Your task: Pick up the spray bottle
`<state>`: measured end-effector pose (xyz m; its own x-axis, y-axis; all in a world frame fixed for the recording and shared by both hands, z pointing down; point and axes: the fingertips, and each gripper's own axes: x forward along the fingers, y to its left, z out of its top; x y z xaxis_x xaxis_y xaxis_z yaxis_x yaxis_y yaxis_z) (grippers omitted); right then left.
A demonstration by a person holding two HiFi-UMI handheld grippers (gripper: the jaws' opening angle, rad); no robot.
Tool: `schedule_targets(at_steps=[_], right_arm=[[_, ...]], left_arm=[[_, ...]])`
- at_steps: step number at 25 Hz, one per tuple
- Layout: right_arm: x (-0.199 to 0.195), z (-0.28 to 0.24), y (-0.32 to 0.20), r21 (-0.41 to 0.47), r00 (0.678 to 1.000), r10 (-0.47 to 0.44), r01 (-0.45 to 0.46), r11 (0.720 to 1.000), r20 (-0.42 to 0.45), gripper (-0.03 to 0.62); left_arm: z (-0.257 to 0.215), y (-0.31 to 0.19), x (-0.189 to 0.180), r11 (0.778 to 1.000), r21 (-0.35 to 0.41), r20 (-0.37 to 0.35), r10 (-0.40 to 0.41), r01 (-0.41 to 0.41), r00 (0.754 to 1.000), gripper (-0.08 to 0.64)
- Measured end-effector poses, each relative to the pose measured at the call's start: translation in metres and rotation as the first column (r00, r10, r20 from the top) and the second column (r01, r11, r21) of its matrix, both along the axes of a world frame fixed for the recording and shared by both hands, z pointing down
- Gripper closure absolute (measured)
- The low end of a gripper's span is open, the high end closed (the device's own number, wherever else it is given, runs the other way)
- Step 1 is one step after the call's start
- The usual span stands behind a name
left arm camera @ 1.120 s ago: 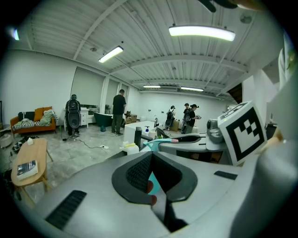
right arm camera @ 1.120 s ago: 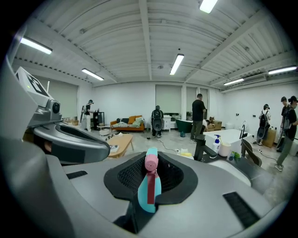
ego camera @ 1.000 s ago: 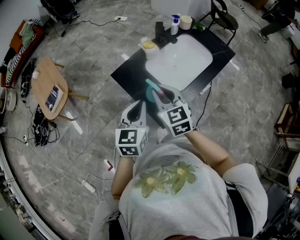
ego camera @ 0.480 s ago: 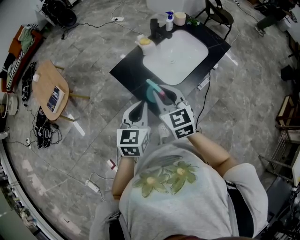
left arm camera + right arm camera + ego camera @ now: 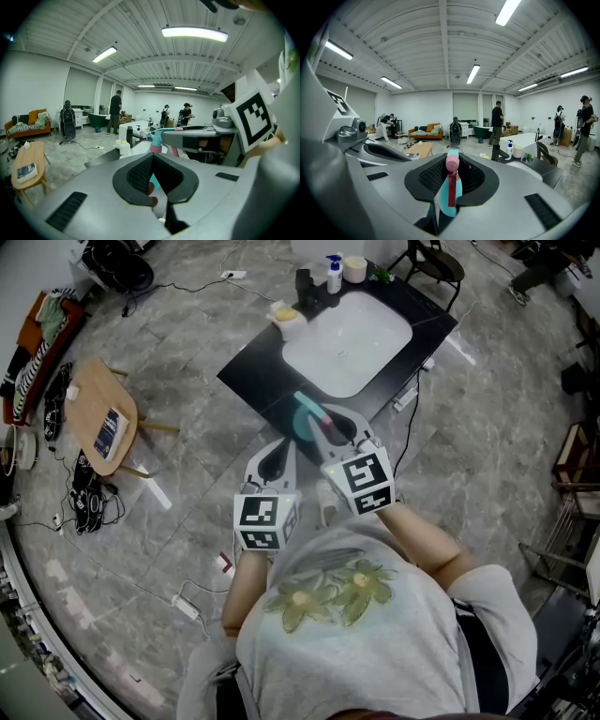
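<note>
Head view showed the person standing on a grey stone floor [image 5: 487, 427] at the near corner of a black counter [image 5: 253, 381] fitted with a white sink basin [image 5: 347, 329]. The right gripper [image 5: 323, 420] was clenched on the spray bottle [image 5: 304, 420], which was held in the air in front of the person, clear of the counter, and appeared over the counter's near corner. The right gripper view confirmed the grip. The teal body sat between the fingers [image 5: 480, 180], and the pink nozzle pointed to the far side, past the fingertips.

The left gripper [image 5: 280, 443] was held just beside the right one, on its left and slightly nearer the person. The left gripper view showed its fingers closed together with nothing between them. The bottle's teal and pink top was visible beyond them to the right.

At the far end of the counter stood a white pump bottle [image 5: 333, 273], a pale cup [image 5: 354, 268] just to its right, and a small container with yellow contents [image 5: 286, 315] near the basin's left edge. In the right gripper view, an orange sofa [image 5: 429, 129] stood against the far wall, and a person in dark clothing [image 5: 497, 123] stood well beyond the counter.
</note>
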<state>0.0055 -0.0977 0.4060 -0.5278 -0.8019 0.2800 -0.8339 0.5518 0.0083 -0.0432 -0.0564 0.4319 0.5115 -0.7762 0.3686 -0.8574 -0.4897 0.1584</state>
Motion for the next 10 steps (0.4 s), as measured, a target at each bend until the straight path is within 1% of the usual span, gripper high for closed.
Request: schedule_targets(at_steps=[10], right_arm=[[0.002,0.001,0.013,-0.006,1.0,0.01,-0.01,1.0,0.002,0.52]], left_arm=[[-0.004,0.014,0.002,1.0,0.007,0.004,0.012,-0.012,1.0,0.552]])
